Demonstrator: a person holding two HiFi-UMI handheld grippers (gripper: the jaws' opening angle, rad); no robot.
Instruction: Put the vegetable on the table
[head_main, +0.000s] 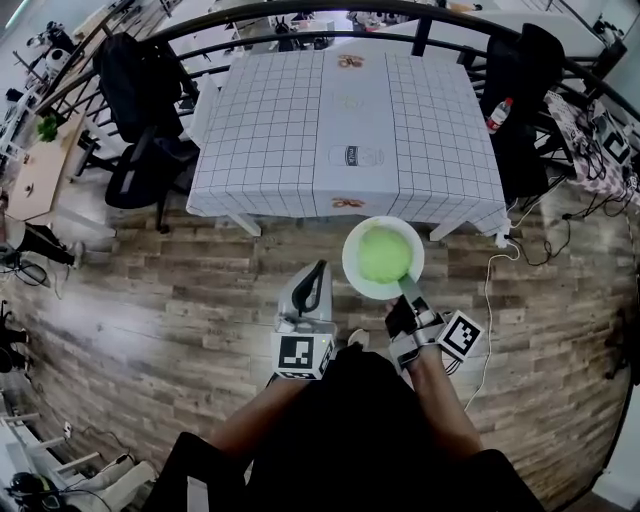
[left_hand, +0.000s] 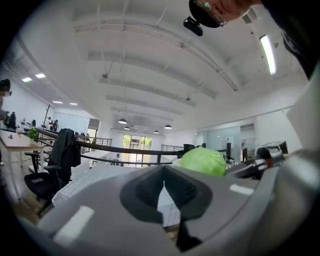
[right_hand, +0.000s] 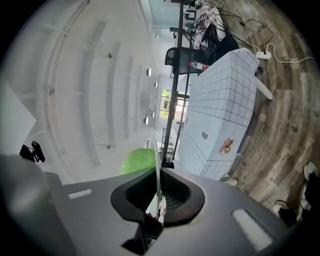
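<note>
Carrying is the step in hand: the person is standing short of the worktop, and the right gripper is holding a white plate by its near rim, jaws clamped on the thin edge. The vegetable, a round pale-green head, is lying on that plate above the wooden floor, just before the worktop's near edge. The left gripper is hanging alongside, jaws together and gripping nothing. The next move is likely calling for stepping forward, keeping the plate level so the head is not rolling off, then lowering it onto the worktop.
</note>
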